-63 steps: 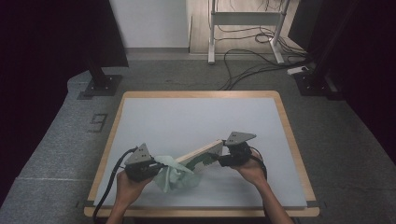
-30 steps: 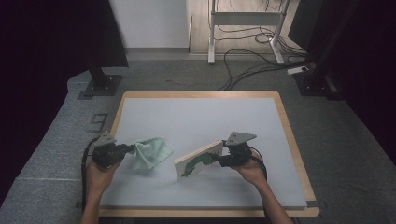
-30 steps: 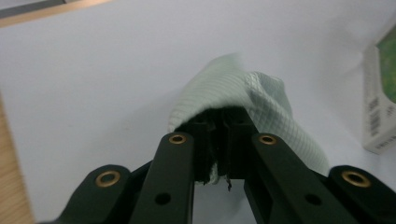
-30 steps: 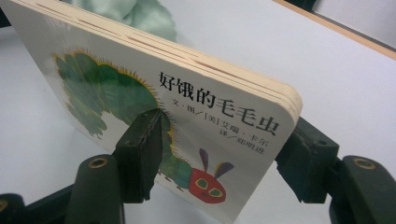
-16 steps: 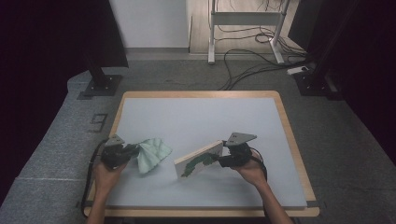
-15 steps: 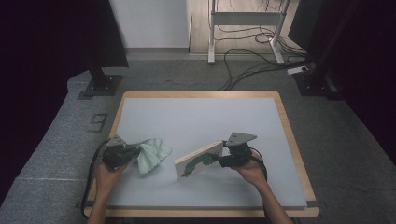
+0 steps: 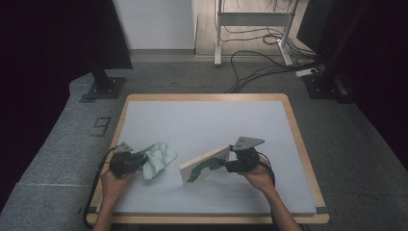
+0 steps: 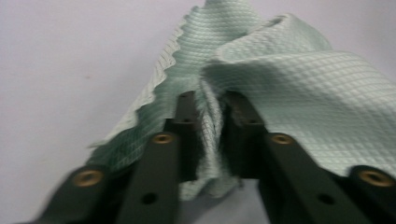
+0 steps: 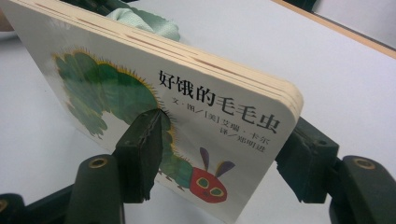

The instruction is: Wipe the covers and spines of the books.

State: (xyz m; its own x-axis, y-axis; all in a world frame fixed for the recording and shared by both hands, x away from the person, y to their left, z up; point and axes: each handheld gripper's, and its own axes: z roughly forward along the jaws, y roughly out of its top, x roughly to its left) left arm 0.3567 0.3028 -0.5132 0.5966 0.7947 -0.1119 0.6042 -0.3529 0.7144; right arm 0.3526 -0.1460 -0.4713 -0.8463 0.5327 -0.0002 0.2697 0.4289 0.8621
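Left gripper (image 7: pixel 129 161): fingers (image 8: pixel 187 126) nearly closed, pinching a bunched fold of the pale green cloth (image 8: pixel 289 74). In the left gripper view the fold sits squeezed in the narrow gap between the two black fingers, and the rest of the cloth spreads out beyond and to either side of them. In the high view the cloth (image 7: pixel 158 159) hangs from the finger ends toward the middle of the surface (image 7: pixel 202 120), crumpled, its far end resting on or just over the white top; cannot tell which.

Left hand (image 7: pixel 114 179): comes in from the bottom edge at the near left corner of the surface, wrapped around the gripper body, gripper pointing right toward the book. Cable trails back along the forearm.

Right gripper (image 7: pixel 230 163): fingers (image 9: pixel 140 154) set about as wide as the book is thick, closed on the board book (image 9: pixel 154 98). One finger presses the front cover over the green caterpillar picture; the other sits behind the back cover near the rounded corner. White cover, black Chinese title, thick cream pages visible along the upper edge.

In the high view the board book (image 7: pixel 204 163) stands tilted on one long edge, just right of the cloth, not touching it, near the front middle of the surface.

Right hand (image 7: pixel 257 175): enters from the bottom right, gripper pointing left, grey three-cornered plate on top.
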